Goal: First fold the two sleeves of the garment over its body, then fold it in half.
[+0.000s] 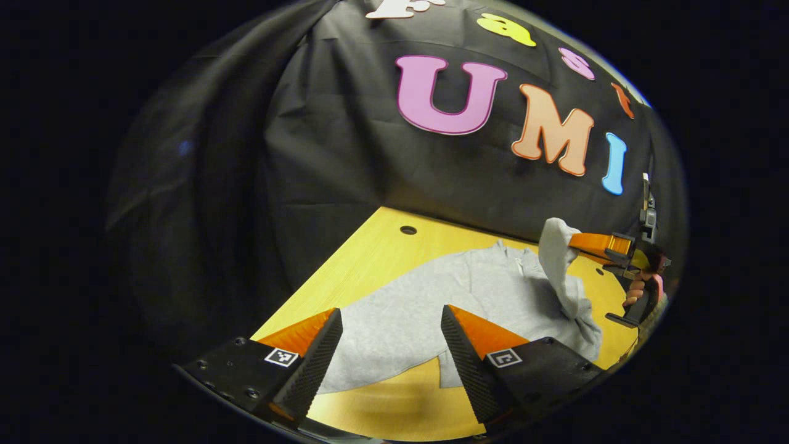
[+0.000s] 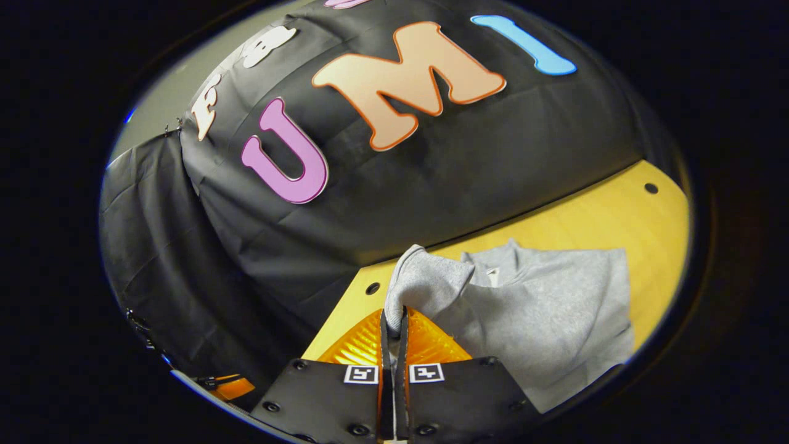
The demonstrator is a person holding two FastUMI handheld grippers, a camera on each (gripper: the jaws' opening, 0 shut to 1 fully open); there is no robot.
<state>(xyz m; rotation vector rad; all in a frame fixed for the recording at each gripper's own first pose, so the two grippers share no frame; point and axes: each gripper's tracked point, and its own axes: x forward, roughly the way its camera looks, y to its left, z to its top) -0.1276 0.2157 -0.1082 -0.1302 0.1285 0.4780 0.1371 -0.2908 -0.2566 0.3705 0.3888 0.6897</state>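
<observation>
A grey sweatshirt (image 1: 444,296) lies flat on the yellow wooden table (image 1: 370,253). In the left gripper view my left gripper (image 1: 391,330) hovers open over the garment's near hem, nothing between its fingers. At the far right of that view a hand holds my right gripper (image 1: 576,242), which lifts a grey sleeve (image 1: 555,253) up off the table. In the right gripper view my right gripper (image 2: 394,317) is shut on that sleeve (image 2: 425,280), whose cloth bunches just above the fingertips, with the sweatshirt's body (image 2: 555,302) spread to the right.
Black cloth walls rise close behind the table (image 2: 616,209) on the far sides. Small round holes (image 1: 408,230) sit in the tabletop near its back corners. Bare wood lies in front of the hem by my left gripper.
</observation>
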